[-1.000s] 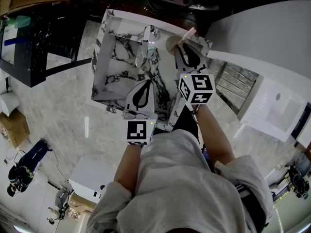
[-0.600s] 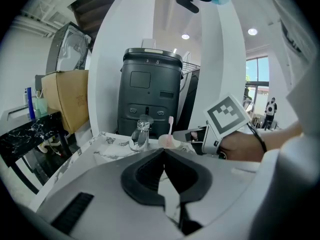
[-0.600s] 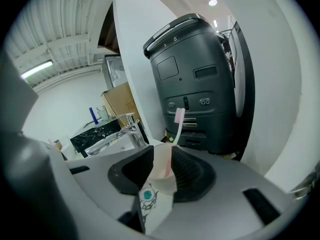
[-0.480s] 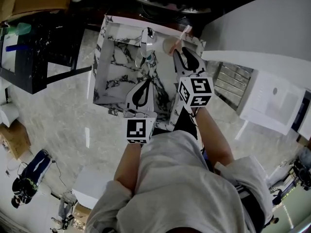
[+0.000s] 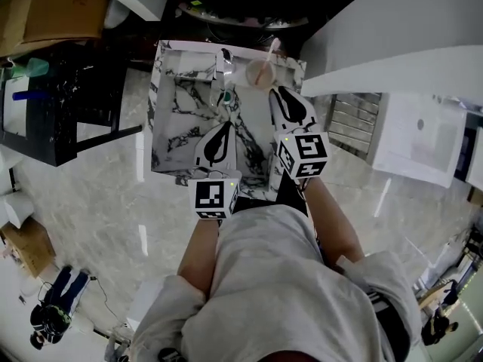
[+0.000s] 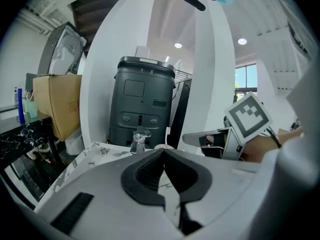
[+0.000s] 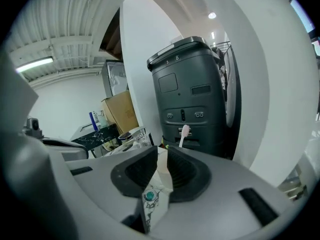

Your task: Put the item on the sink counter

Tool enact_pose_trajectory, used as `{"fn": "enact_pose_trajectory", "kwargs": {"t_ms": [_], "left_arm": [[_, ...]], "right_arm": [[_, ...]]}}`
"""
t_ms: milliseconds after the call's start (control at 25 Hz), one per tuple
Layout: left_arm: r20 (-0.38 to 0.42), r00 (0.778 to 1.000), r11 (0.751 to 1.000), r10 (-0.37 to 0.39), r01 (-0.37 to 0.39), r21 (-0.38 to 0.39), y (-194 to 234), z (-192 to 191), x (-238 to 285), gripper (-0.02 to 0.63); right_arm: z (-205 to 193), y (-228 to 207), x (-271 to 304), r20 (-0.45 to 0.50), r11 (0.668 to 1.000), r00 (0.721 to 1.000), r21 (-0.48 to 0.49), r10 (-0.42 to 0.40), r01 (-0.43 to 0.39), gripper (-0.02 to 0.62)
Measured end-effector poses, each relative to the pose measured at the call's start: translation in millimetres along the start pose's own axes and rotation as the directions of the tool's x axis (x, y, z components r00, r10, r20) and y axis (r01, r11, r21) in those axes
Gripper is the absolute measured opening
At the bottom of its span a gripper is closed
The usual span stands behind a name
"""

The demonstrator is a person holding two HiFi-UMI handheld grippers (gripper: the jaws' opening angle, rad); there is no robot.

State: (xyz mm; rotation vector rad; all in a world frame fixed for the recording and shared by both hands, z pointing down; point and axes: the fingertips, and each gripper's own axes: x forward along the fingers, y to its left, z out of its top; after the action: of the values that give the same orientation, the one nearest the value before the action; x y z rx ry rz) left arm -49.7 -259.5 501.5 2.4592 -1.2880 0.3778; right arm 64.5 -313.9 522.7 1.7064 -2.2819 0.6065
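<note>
A marble sink counter point(image 5: 167, 55) has a faucet point(image 5: 225, 60) at its back edge. On the back right corner a tan cup point(image 5: 260, 72) with a pink toothbrush point(image 5: 271, 48) stands alone. My right gripper point(image 5: 279, 91) hovers just in front of the cup, apart from it. Its jaws have just been closing and stay open with nothing between them. From the right gripper view point(image 7: 162, 151) the toothbrush head point(image 7: 184, 132) shows beyond the tips. My left gripper point(image 5: 224, 127) hangs over the basin, shut and holding nothing, and its tips point(image 6: 163, 151) meet.
A dark grey machine point(image 6: 142, 101) stands behind the sink. A cardboard box point(image 6: 56, 106) and a black marble table point(image 5: 45, 100) lie to the left, a white cabinet point(image 5: 415, 142) to the right. A teal drain plug point(image 7: 149, 196) sits in the basin.
The right gripper drew back from the cup toward the person, leaving it standing on the counter. Both grippers rose a little.
</note>
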Motion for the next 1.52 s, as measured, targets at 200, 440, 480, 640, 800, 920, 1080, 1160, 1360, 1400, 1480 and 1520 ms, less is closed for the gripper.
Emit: {"fn": "enact_pose_trajectory", "kwargs": {"t_ms": [200, 440, 480, 640, 800, 920, 1080, 1160, 1360, 1400, 1480, 1520], "left_arm": [[0.03, 0.999, 0.999, -0.032, 0.031, 0.018, 7, 6, -14, 0.008], [0.062, 0.995, 0.996, -0.081, 0.078, 0.049, 12, 14, -38, 0.008], [0.071, 0.993, 0.995, -0.089, 0.086, 0.052, 12, 16, -42, 0.008], [0.104, 0.986, 0.99, -0.128, 0.121, 0.071, 11, 22, -63, 0.008], [0.119, 0.979, 0.984, -0.165, 0.156, 0.083, 10, 20, -84, 0.008], [0.121, 0.974, 0.979, -0.194, 0.184, 0.088, 8, 18, -94, 0.008], [0.128, 0.967, 0.974, -0.22, 0.21, 0.091, 0, 19, -107, 0.008], [0.131, 0.965, 0.972, -0.229, 0.219, 0.086, -5, 19, -112, 0.008], [0.14, 0.962, 0.971, -0.235, 0.225, 0.08, -20, 16, -126, 0.008], [0.144, 0.962, 0.971, -0.234, 0.224, 0.081, -22, 17, -128, 0.008], [0.15, 0.962, 0.973, -0.226, 0.216, 0.082, -28, 17, -133, 0.008], [0.155, 0.963, 0.974, -0.22, 0.209, 0.081, -31, 17, -136, 0.008]], "right_arm": [[4, 25, -19, 0.027, 0.999, 1.0, -0.045, -0.007, 0.008, 0.024], [6, 62, -47, 0.073, 0.997, 0.997, -0.078, -0.02, 0.026, 0.006], [6, 68, -52, 0.084, 0.996, 0.996, -0.082, -0.025, 0.032, 0.005], [4, 89, -74, 0.115, 0.994, 0.992, -0.089, -0.056, 0.066, 0.005], [-1, 109, -97, 0.142, 0.989, 0.985, -0.094, -0.101, 0.115, 0.005], [-2, 117, -114, 0.163, 0.983, 0.977, -0.096, -0.138, 0.155, 0.005], [-3, 123, -139, 0.177, 0.976, 0.97, -0.108, -0.168, 0.189, 0.005], [-2, 123, -148, 0.175, 0.972, 0.968, -0.117, -0.18, 0.202, 0.004], [1, 127, -165, 0.195, 0.971, 0.967, -0.137, -0.166, 0.194, 0.004], [2, 128, -167, 0.198, 0.972, 0.967, -0.14, -0.159, 0.188, 0.005], [1, 131, -173, 0.201, 0.972, 0.969, -0.152, -0.144, 0.177, 0.005], [0, 132, -177, 0.203, 0.972, 0.97, -0.159, -0.138, 0.171, 0.004]]}}
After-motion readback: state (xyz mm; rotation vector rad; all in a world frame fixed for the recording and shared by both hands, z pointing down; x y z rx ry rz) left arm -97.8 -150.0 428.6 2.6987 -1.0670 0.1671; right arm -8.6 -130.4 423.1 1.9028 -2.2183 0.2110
